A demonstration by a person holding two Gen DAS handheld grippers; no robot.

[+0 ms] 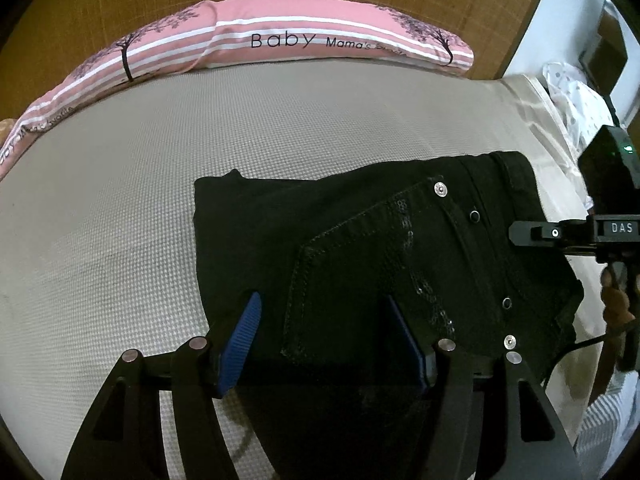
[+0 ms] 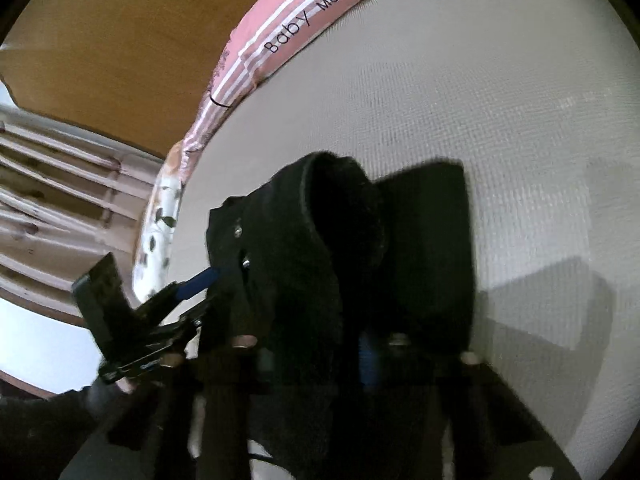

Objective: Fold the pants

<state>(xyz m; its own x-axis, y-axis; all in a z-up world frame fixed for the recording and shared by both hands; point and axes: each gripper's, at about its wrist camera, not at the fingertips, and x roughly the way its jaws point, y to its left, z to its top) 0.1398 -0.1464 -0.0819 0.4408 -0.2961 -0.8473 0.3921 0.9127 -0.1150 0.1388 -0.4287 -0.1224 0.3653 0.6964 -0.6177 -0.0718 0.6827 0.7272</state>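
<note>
Black pants [image 1: 380,248] lie folded on the beige bed cover [image 1: 120,208], back pocket and metal rivets facing up. My left gripper [image 1: 324,340] stands open over their near edge, blue pads on either side of the cloth and not pressing it. At the right, my right gripper [image 1: 520,234] reaches the waistband end. In the right wrist view the waistband of the pants [image 2: 340,216] bunches up between the fingers of my right gripper [image 2: 316,348], which is shut on it; one blue pad [image 2: 368,360] shows, the other is hidden by cloth. My left gripper [image 2: 200,296] appears at the left.
A pink striped pillow [image 1: 280,40] printed "Baby" lies along the far side against a wooden headboard [image 1: 120,0]. The bed's right edge [image 1: 552,128] has a white spotted cloth [image 1: 576,96] beyond it. A hand [image 1: 616,304] holds the right gripper.
</note>
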